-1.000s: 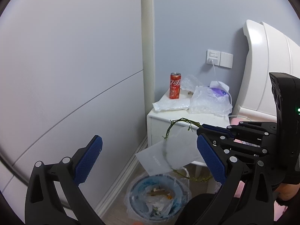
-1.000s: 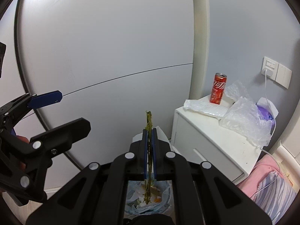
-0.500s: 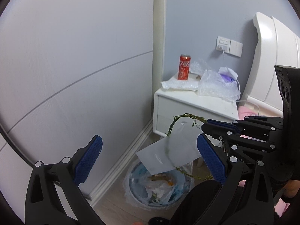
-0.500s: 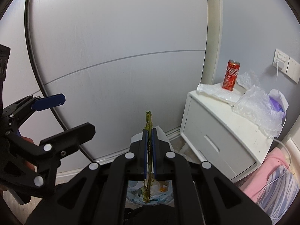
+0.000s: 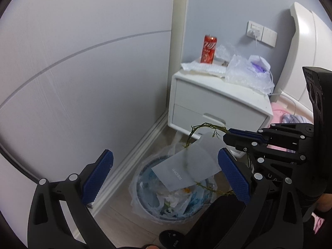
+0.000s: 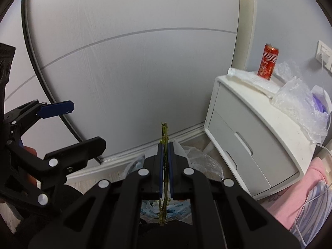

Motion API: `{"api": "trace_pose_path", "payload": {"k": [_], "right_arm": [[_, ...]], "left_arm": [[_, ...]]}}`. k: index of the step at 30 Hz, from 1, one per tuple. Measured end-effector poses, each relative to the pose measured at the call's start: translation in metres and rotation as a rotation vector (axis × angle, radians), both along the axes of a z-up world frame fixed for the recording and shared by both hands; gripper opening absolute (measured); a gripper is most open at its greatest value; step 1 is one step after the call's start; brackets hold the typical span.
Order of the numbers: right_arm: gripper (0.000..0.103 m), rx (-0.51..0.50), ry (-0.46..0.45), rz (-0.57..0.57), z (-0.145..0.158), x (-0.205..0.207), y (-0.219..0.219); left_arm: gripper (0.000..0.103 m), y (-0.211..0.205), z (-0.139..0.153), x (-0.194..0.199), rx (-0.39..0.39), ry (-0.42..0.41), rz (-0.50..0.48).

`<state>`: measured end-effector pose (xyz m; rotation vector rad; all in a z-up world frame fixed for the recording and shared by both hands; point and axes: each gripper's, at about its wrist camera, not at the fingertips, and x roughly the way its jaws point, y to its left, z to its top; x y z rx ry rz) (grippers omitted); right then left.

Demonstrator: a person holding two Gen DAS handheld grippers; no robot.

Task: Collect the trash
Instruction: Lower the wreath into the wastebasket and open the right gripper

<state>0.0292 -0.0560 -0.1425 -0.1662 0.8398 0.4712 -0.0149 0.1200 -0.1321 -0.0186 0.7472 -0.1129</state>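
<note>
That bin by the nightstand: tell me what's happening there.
A person is collecting trash with two handheld grippers. The right gripper is shut on a dried green vine and a translucent bag, held above the lined trash bin. The left gripper is open and empty. A red can stands on the nightstand.

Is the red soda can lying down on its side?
No, the red soda can stands upright on top of the white nightstand, next to some crinkly plastic.
</note>
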Motion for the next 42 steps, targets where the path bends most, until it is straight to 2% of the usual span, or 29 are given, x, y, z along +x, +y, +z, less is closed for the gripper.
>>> {"api": "trace_pose_path", "payload": {"k": [11,15,22,30,35,42], "right_arm": [[0.006,-0.053,0.11,0.07,-0.049,0.032,-0.001],[0.006,-0.038,0.155,0.112,-0.071,0.048,0.0],[0.006,-0.08,0.211,0.189,-0.112,0.078,0.011],[0.006,-0.117,0.283,0.257,-0.157,0.102,0.023],[0.006,-0.116,0.327,0.266,-0.181,0.116,0.024],[0.006,-0.124,0.37,0.279,-0.209,0.117,0.027]], "left_arm": [[0.098,0.004,-0.055,0.035,-0.011,0.094,-0.005],[0.098,0.008,-0.074,0.047,-0.007,0.117,0.006],[0.098,0.019,-0.111,0.065,-0.03,0.171,0.03],[0.098,0.014,-0.152,0.087,-0.029,0.245,0.0],[0.098,0.013,-0.161,0.099,-0.078,0.251,-0.008],[0.098,0.008,-0.182,0.111,-0.081,0.295,-0.027]]}}
